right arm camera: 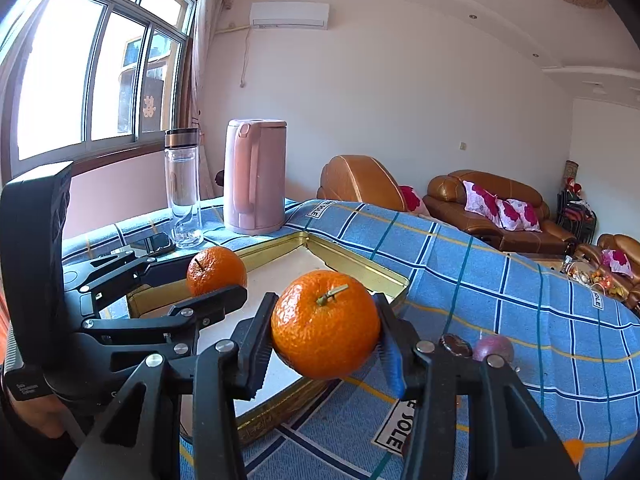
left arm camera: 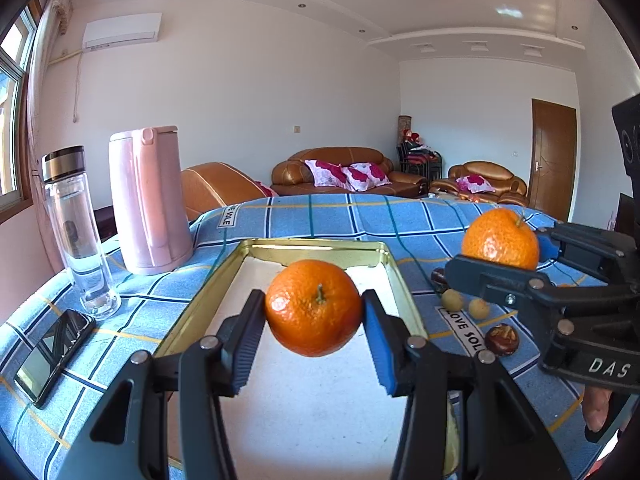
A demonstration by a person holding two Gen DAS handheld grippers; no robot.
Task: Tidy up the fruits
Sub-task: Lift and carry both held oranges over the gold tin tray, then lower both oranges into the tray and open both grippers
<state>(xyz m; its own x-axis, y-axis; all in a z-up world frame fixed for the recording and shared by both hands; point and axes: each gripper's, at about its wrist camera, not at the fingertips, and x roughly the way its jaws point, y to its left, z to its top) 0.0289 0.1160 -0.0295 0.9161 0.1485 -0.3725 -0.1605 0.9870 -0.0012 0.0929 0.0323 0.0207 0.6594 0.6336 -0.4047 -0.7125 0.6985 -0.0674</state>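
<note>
L black two-finger gripper [left arm camera: 314,320], blue-padded, is clamped on a round orange mandarin with a short green stem [left arm camera: 313,307], pads pressed to both sides, stem facing the camera; jaws about a fruit's width apart, nothing else touched; fruit hangs over the white floor of a shallow rectangular gold-rimmed metal tray [left arm camera: 200,300], prob. so it can be set down inside. R black gripper [right arm camera: 325,332] likewise grips a second orange mandarin w/ a stubby stem [right arm camera: 325,324], pinched at its sides; it sits above the tray's near right corner, at the edge, apparently also bound for the tray. Tray floor looks bare so far. Outward: small loose fruits on the blue checked tablecloth [left arm camera: 328,216] just R of the tray, two pale yellow-green ones [left arm camera: 452,300] and a dark brown one [left arm camera: 501,339], still unsorted. Beyond the tray's L side: pink plastic kettle [left arm camera: 148,200], clear glass bottle w/ steel cap [left arm camera: 76,228], black phone [left arm camera: 52,354] lying flat.
</note>
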